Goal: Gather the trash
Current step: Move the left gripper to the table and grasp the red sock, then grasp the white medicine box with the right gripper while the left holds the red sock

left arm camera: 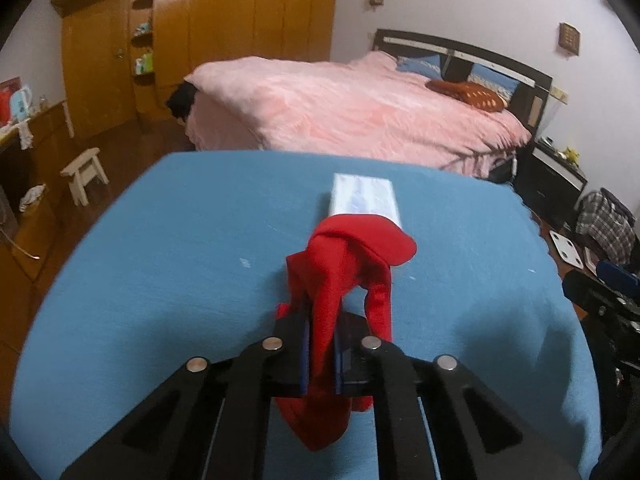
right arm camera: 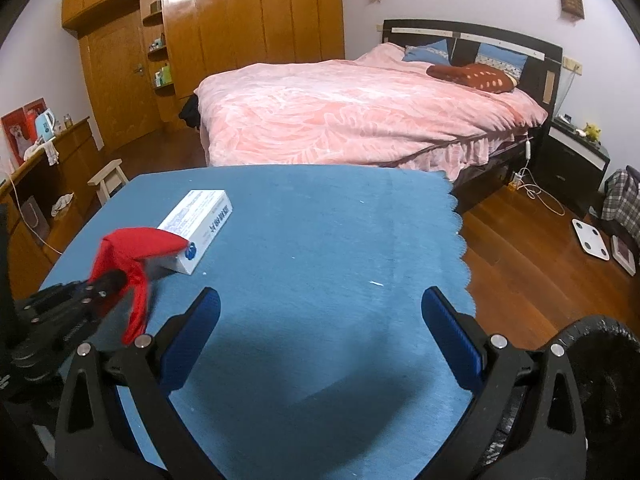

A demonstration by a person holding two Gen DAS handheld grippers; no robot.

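My left gripper (left arm camera: pixel 322 320) is shut on a red sock (left arm camera: pixel 344 276) and holds it above the blue tablecloth (left arm camera: pixel 160 260). The sock's toe droops over the near end of a white and blue carton (left arm camera: pixel 366 198) lying on the table. In the right wrist view the left gripper (right arm camera: pixel 110 282) with the red sock (right arm camera: pixel 136 248) is at the left, beside the carton (right arm camera: pixel 200 220). My right gripper (right arm camera: pixel 320 308) is open and empty over the blue tablecloth (right arm camera: pixel 320 240). A dark round rim (right arm camera: pixel 600 360) shows at the lower right.
A bed with a pink cover (right arm camera: pixel 360 112) stands behind the table. A wooden wardrobe (right arm camera: pixel 240 20) fills the back wall. A white stool (right arm camera: pixel 110 178) and a low cabinet (right arm camera: pixel 40 184) are at the left. A nightstand (right arm camera: pixel 576 164), a scale (right arm camera: pixel 590 238) and a checked bag lie at the right.
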